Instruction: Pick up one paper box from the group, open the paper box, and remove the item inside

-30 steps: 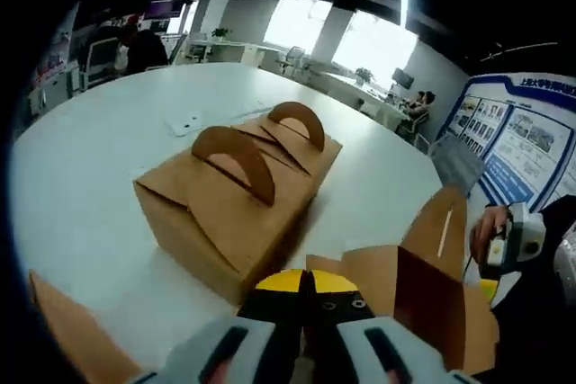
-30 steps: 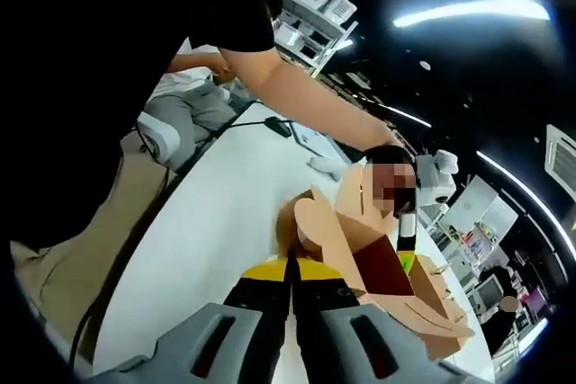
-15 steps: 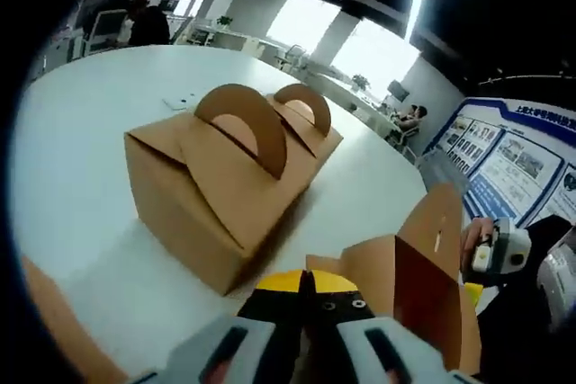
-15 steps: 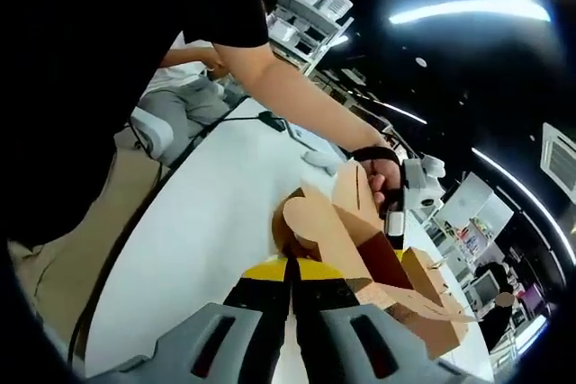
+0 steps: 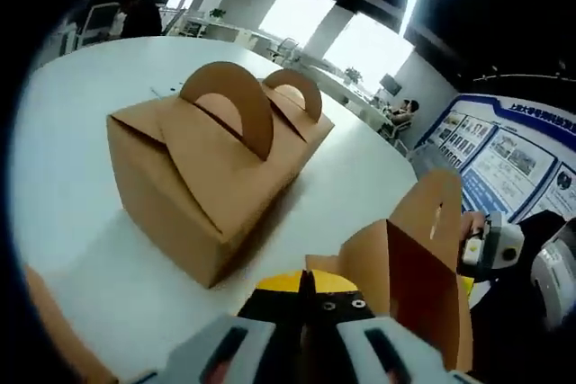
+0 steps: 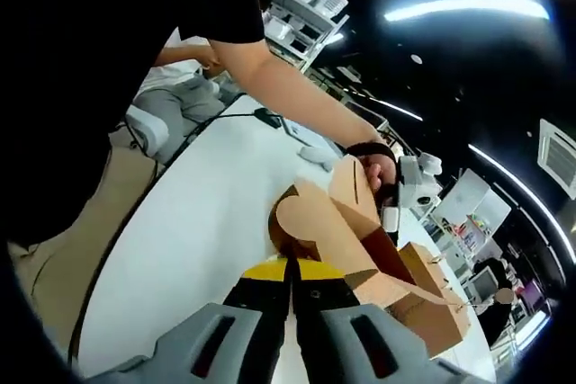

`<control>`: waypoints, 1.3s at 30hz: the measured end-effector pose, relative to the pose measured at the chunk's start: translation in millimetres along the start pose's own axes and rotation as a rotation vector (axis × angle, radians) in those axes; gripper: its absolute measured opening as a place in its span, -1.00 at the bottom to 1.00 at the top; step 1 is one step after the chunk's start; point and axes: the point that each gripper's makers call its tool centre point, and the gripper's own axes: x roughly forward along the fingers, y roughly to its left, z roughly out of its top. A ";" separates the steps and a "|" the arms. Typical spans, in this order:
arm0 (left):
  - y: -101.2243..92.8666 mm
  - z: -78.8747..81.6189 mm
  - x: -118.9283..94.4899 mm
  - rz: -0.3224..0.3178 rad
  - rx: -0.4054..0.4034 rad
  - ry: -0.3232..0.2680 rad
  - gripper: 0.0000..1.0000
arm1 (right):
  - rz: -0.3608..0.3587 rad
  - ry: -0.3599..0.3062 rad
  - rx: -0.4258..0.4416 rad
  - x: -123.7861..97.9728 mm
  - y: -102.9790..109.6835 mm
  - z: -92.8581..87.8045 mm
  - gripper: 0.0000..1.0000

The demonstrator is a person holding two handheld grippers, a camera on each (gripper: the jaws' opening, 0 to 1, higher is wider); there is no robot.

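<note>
We are in an open-plan office; desks (image 5: 236, 33) line bright windows (image 5: 376, 49); a notice board (image 5: 511, 161) hangs on the wall; shelves (image 6: 310, 8) hold boxes.

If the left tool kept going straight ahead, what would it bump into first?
Probably the closed brown box on the white table. The left tool seems shut on a flap of the open box, and the closed one stands ahead, slightly left. Depth is hard to judge.
</note>
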 end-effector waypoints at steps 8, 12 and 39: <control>3.8 1.3 -1.2 0.001 -0.017 -0.013 -0.91 | 0.002 0.001 0.007 1.4 0.4 -3.2 -0.95; 8.3 10.8 -6.3 0.009 -0.004 -0.082 -0.90 | 0.013 -0.023 0.019 -2.8 4.8 1.0 -0.94; 17.9 53.0 -50.4 0.083 0.002 -0.330 -0.45 | -0.066 -0.094 0.090 -41.2 -4.5 30.2 -0.65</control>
